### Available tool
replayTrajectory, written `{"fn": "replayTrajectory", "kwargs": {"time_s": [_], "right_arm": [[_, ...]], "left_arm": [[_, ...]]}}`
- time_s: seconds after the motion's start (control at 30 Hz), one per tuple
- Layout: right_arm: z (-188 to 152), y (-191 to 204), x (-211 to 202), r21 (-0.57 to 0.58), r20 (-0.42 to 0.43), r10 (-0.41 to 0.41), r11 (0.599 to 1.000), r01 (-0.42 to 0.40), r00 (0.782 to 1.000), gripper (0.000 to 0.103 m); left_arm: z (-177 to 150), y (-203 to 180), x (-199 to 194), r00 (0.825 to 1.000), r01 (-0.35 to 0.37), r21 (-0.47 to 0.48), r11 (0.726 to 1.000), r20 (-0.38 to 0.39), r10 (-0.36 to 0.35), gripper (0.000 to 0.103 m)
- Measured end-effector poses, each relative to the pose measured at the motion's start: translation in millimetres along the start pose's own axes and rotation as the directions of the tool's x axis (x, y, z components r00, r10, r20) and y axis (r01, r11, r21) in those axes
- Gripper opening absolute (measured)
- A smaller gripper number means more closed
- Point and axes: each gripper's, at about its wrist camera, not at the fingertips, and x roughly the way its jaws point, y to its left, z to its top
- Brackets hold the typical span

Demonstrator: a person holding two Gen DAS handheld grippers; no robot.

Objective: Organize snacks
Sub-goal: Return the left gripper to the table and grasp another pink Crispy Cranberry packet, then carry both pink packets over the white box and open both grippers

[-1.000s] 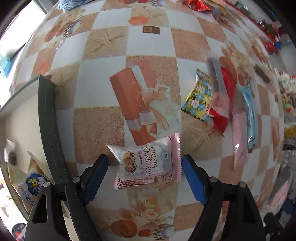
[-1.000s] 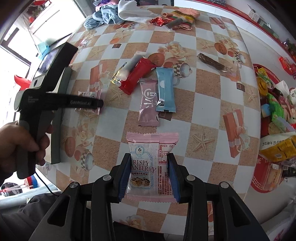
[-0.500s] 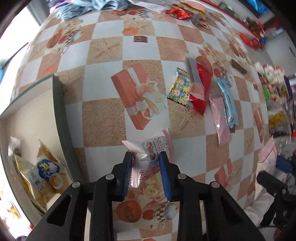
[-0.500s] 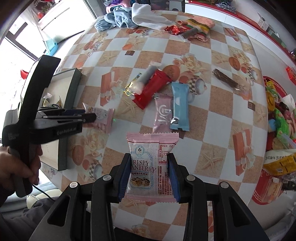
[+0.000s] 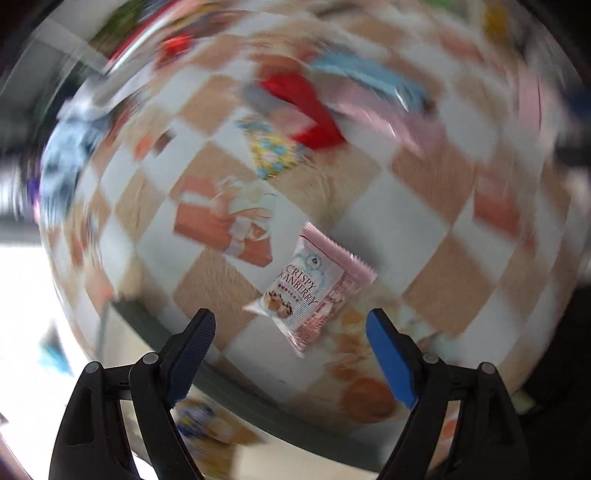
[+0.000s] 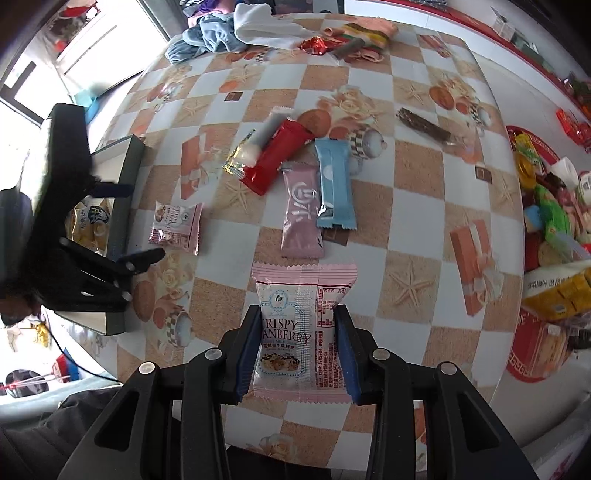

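My right gripper [image 6: 298, 314] is shut on a pink Crispy Cranberry packet [image 6: 303, 325] and holds it upright above the checked table. A second, identical cranberry packet [image 5: 310, 291] lies flat on the table, and in the right wrist view this packet [image 6: 176, 227] sits just right of the dark-rimmed box [image 6: 123, 206]. My left gripper [image 5: 290, 317] hangs over it with its jaws opening wide; the pads are clear of the packet. In the right wrist view the left gripper [image 6: 136, 221] is over the box's edge. The left wrist view is heavily blurred.
Red [image 6: 277, 155], pink [image 6: 301, 210], blue [image 6: 334, 184] and floral [image 6: 240, 155] packets lie mid-table, with a brown bar [image 6: 424, 125] beyond. The box holds yellow snack bags [image 6: 88, 221]. Clothes [image 6: 221, 33] are piled at the far edge. A red tray [image 6: 524, 365] of snacks stands right.
The left gripper shut on the second cranberry packet, then let it go and rolled sharply; the packet now lies free beside the box. The right gripper and its packet have stayed put.
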Motion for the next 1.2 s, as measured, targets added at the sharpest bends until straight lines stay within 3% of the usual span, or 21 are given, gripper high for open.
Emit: {"fn": "replayTrajectory", "kwargs": {"time_s": [0.13,0.17,0.27,0.33,0.47,0.53,0.6,0.67,0.77,0.93,1.07,1.17,1.2], "right_arm": [[-7.2,1.3,1.4,0.015,-0.003,0.004,1.0,-0.004,1.0,0.04],[-9.6,1.4,2.0,0.019,-0.006,0.003,1.0,-0.003,1.0,0.04],[-15.6,0.0,3.2,0.032,-0.015,0.001,0.999,-0.001,1.0,0.04],[-17.8,-1.5,3.1,0.042,-0.015,-0.001,0.999,0.002,1.0,0.04],[-14.5,-1.5,1.3,0.048,-0.01,-0.002,0.999,0.002,1.0,0.04],[-10.7,2.0,-0.5,0.036,0.0,-0.001,0.999,0.001,1.0,0.04],[-4.5,9.2,-2.0,0.016,0.009,0.007,1.0,-0.008,1.0,0.04],[1.1,17.5,-2.1,-0.009,0.013,0.014,1.0,-0.014,1.0,0.04],[11.0,36.5,-2.1,-0.059,0.016,0.037,0.998,-0.036,0.999,0.04],[27.6,80.5,1.0,-0.166,0.007,0.089,0.982,-0.087,0.996,0.04],[44.9,138.3,2.1,-0.288,-0.004,0.144,0.947,-0.139,0.99,0.04],[61.4,179.4,2.0,-0.346,-0.005,0.187,0.921,-0.177,0.982,0.04],[67.1,191.1,2.1,-0.361,-0.004,0.194,0.915,-0.183,0.981,0.04]], "left_arm": [[13.7,-11.2,26.1,0.998,-0.017,0.141,0.99,-0.062,0.026,0.09],[17.8,-7.7,25.5,0.999,0.028,0.126,0.992,-0.046,-0.023,0.088],[23.9,1.5,24.4,0.981,0.189,0.072,0.979,-0.064,-0.184,0.046],[23.3,2.5,22.8,0.985,0.165,0.067,0.984,-0.063,-0.161,0.044],[11.6,23.7,14.5,0.961,0.27,-0.125,0.955,-0.016,-0.275,0.043],[0.2,38.7,3.8,0.939,0.343,-0.255,0.904,0.06,-0.339,0.043],[-13.8,50.0,-7.0,0.927,0.375,-0.349,0.859,0.124,-0.354,0.043],[-27.4,57.2,-15.0,0.927,0.375,-0.418,0.828,0.158,-0.341,0.043],[-60.6,62.9,-34.0,0.926,0.378,-0.532,0.758,0.215,-0.311,0.043],[-114.9,87.5,-58.0,0.936,0.351,-0.708,0.613,0.275,-0.22,0.043],[-160.2,111.5,-65.3,0.955,0.296,-0.811,0.504,0.262,-0.139,0.043],[-198.5,138.8,-61.6,0.961,0.276,-0.879,0.389,0.256,-0.104,0.043],[-209.9,146.4,-61.0,0.963,0.269,-0.888,0.372,0.25,-0.099,0.043]]}}
